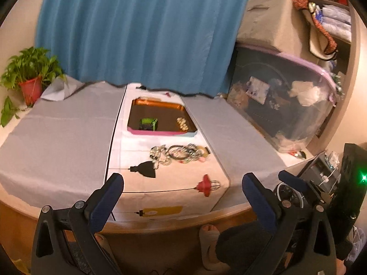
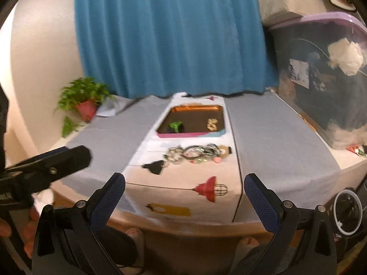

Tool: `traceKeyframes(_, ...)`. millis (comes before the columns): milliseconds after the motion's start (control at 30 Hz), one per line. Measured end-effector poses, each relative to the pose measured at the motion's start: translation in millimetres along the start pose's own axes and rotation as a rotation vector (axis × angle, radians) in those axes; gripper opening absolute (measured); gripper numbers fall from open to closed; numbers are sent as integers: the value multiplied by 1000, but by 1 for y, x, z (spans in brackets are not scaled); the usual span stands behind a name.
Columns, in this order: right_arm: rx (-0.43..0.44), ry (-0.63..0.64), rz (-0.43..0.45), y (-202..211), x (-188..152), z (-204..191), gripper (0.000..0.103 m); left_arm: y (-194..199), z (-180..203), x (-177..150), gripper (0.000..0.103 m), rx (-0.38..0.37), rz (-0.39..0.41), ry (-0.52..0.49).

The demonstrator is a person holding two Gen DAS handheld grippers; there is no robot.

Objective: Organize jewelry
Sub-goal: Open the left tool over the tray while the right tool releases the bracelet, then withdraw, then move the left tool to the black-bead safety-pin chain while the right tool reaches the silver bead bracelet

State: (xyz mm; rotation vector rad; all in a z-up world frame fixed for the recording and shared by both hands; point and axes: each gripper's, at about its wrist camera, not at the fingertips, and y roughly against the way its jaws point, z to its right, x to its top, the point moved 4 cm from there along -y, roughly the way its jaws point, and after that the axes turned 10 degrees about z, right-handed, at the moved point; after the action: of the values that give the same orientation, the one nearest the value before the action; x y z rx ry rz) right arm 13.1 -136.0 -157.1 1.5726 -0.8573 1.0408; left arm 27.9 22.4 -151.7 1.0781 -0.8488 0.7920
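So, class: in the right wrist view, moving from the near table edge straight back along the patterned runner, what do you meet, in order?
Red lamp print → jewelry pile → tray → blue curtain.

Blue curtain behind table

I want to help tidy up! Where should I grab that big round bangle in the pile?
Probably pinch the bangle by its near rim, coming down from above with the right gripper. It lies flat on the cloth, its far side tangled in the jewelry pile.
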Motion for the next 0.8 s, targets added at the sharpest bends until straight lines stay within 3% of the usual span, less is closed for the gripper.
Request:
traceKeyframes(100,-30,38,-37,-30,-6,7,94,-24,-15,-4,103,32,-28,6)
traceKeyframes(233,24,26,-71,-70,-6,16,87,-62,-39,-7,102,61,-66,22)
traceKeyframes(333,60,-7,-90,-104,0,25,71,-102,-54,-4,101,48,-93,31)
traceKeyframes(400,49,-23,-93,-126,4,31,70,-125,-61,-3,98,31,-112,46)
traceKeyframes(467,58,-50,-103,-153,5,38,61,-147,-65,-2,86,-1,-126,57)
traceKeyframes(600,158,-86,-140,-197,-9,41,50,-192,-75,-15,83,-8,-167,73)
traceKeyframes(700,204,-44,-177,-216,-31,37,38,-211,-84,-32,71,-44,-193,114)
traceKeyframes(767,218,-15,-211,-228,-46,35,20,-220,-88,-45,55,-47,-213,104)
traceKeyframes(800,227,-18,-231,-235,-52,34,18,-222,-88,-48,52,-40,-209,87)
